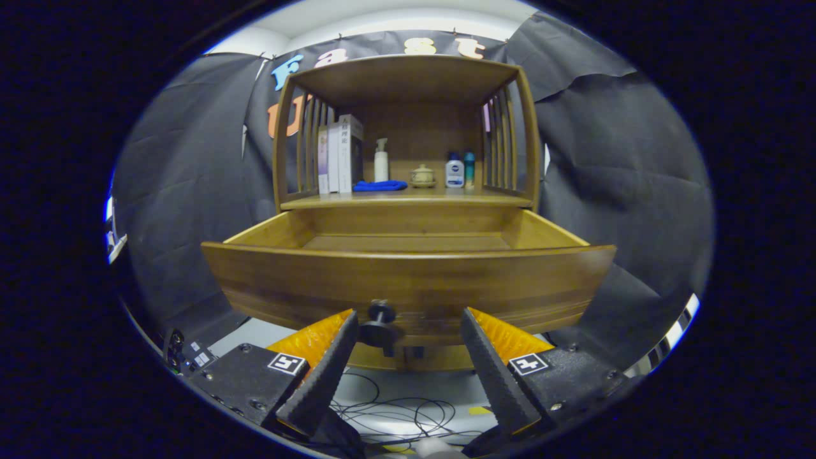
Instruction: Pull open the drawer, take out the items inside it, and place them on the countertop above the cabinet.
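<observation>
Gripper [408,322]: fingers spread wide, holding nothing; black knob [380,324] sits between them, nearer the left finger, neither pad pressing on it.
Drawer [408,280]: pulled well out of the cabinet [408,83], front panel just ahead of the fingertips.
Drawer interior: the visible wooden floor shows no item; the near part is hidden behind the front panel.
Countertop [408,199]: above the drawer, carrying books [341,156], white pump bottle [381,160], blue cloth [380,185], small lidded pot [422,176] and two small bottles [460,169].
Step judged: pulling done, knob released; retrieval next.
Next move calls for: lifting over the front panel's top edge, then reaching down inside.
Room: open above the drawer; countertop's front lip overhangs the rear; bare front strip offers placing space.
Below: loose cables [395,414] on the floor.
</observation>
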